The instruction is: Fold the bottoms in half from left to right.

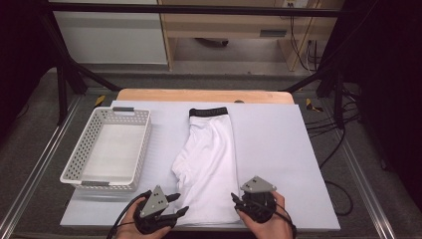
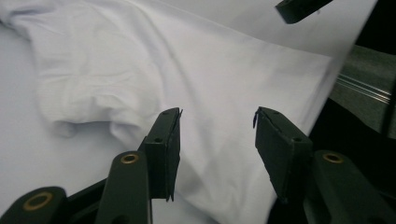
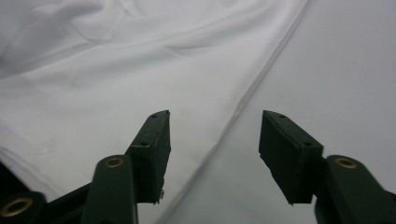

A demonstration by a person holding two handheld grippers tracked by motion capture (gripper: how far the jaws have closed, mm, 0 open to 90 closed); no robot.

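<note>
White boxer shorts (image 1: 209,159) with a black waistband (image 1: 208,112) lie flat on the pale mat (image 1: 278,149), waistband at the far end and hem toward me. My left gripper (image 1: 181,203) sits at the hem's near-left corner. In the left gripper view it (image 2: 217,112) is open, and the white cloth (image 2: 187,70) lies beneath the gap with no pad pressing it. My right gripper (image 1: 236,203) is at the hem's near-right corner. It (image 3: 215,113) is also open, over the side edge of the cloth (image 3: 116,70). One of its fingertips (image 2: 299,7) shows in the left gripper view.
A white perforated basket (image 1: 74,164) stands empty on the mat to the left of the shorts. The mat's near edge runs just below both hands. A wooden table edge (image 1: 204,94) shows behind the mat, with dark frame bars and cables around it.
</note>
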